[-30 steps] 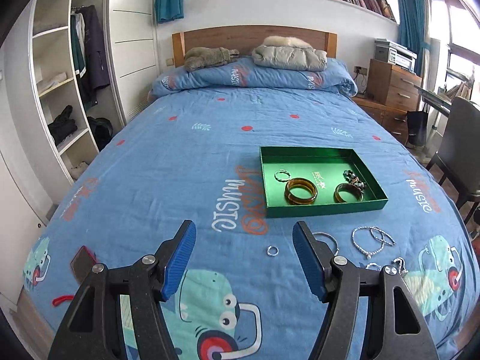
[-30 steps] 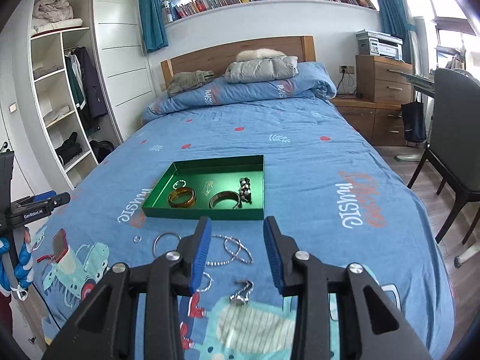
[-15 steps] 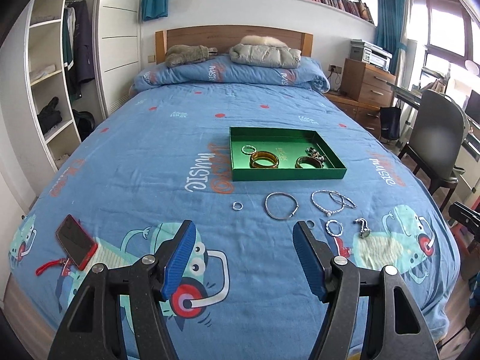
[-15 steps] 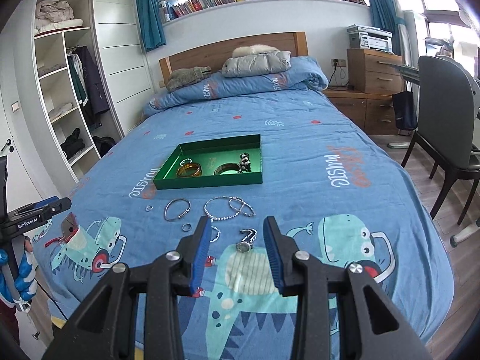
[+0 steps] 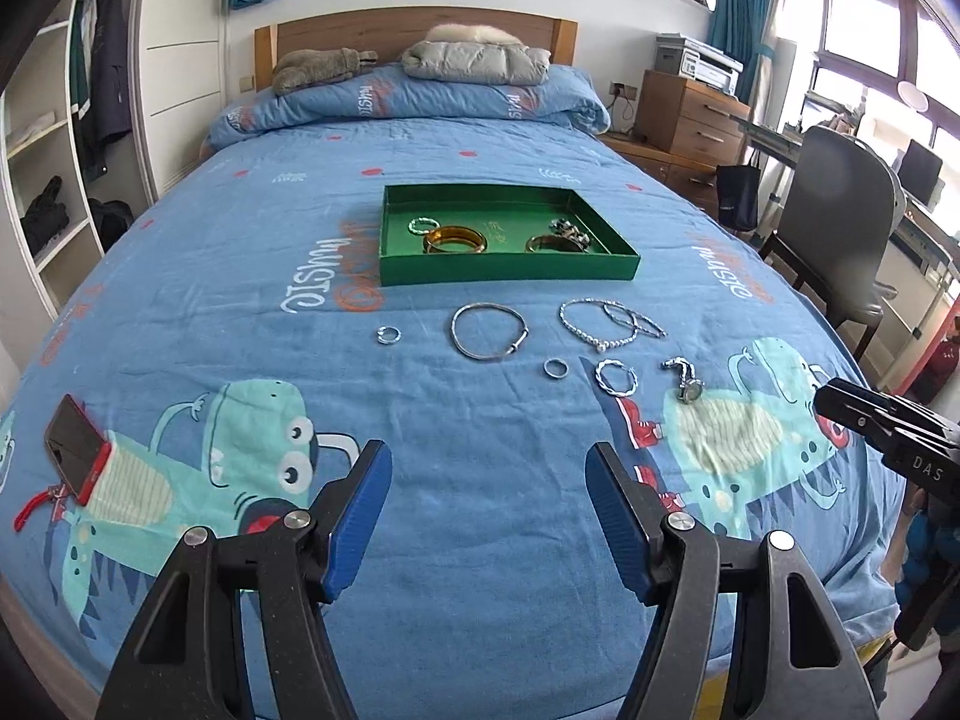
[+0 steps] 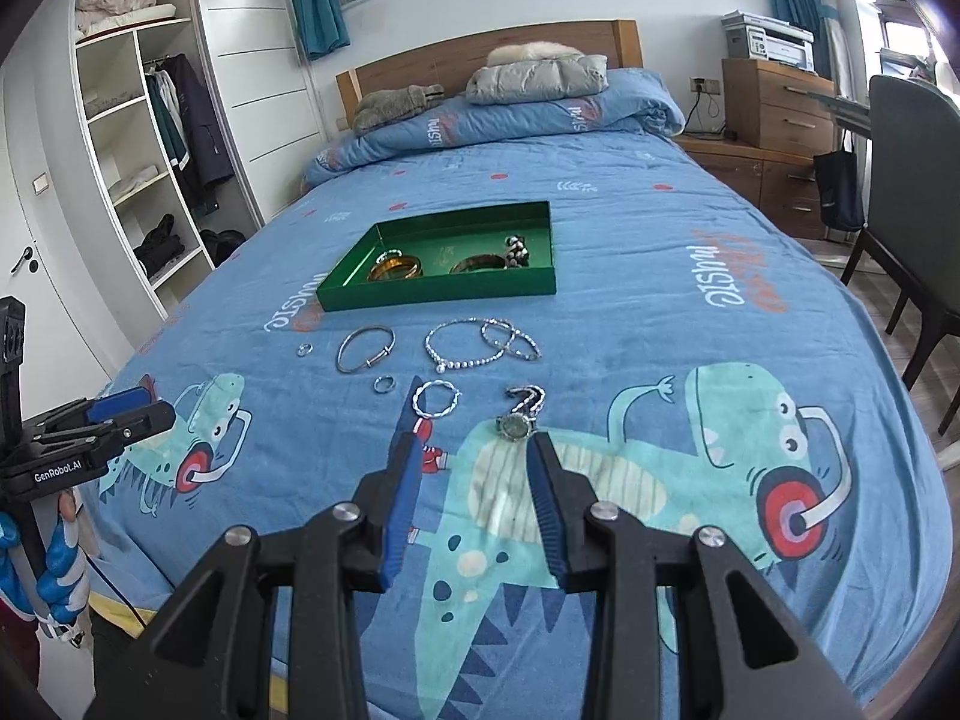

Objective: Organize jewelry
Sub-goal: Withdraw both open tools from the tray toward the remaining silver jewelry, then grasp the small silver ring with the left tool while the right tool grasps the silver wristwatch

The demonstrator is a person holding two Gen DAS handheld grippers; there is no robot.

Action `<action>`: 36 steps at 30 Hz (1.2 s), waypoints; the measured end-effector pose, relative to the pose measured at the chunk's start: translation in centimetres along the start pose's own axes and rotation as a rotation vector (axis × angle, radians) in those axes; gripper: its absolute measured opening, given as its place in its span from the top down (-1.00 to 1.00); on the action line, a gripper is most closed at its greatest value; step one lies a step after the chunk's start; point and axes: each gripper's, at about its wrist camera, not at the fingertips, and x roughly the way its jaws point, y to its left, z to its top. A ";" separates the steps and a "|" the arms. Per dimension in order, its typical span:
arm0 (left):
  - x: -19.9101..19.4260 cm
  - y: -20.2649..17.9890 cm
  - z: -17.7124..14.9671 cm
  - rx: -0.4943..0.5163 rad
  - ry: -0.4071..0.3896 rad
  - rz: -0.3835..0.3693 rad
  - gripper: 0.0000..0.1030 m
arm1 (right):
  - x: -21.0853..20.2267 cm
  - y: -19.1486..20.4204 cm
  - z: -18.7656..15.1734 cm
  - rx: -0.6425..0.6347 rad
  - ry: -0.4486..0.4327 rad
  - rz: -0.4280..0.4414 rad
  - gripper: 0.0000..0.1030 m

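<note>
The green tray [image 5: 509, 269] sits mid-bed with two amber bangles [image 5: 454, 239], a small ring and a dark beaded piece already in it. Between it and the foot edge of the bed [image 5: 180, 276] lie seven loose pieces: a bangle [image 5: 489, 330], a bead bracelet [image 5: 597, 324], thin hoops, a twisted ring, two rings and a watch [image 6: 519, 415]. The left gripper [image 5: 487, 516] gapes wide and empty; the right gripper [image 6: 475, 501], narrower and empty, hovers short of the watch. Roughly a third done, I'd judge.

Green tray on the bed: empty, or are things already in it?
Partly filled. The green tray holds two amber bangles, a small silver ring and a dark beaded piece; much of its floor is bare.
</note>
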 end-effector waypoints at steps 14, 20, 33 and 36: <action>9.4 -2.9 0.4 0.004 0.113 -0.097 -0.27 | 10.4 -2.6 -0.3 -0.007 0.121 0.060 0.33; 12.6 -2.8 1.3 0.020 0.137 -0.085 -0.14 | 13.0 -3.0 -0.3 -0.005 0.143 0.074 0.33; 18.2 -3.8 3.9 0.081 0.162 -0.083 0.20 | 15.0 -2.9 0.2 -0.083 0.121 0.056 0.47; 18.7 -4.2 4.2 0.094 0.161 -0.084 0.34 | 14.9 -3.2 0.1 -0.080 0.116 0.067 0.48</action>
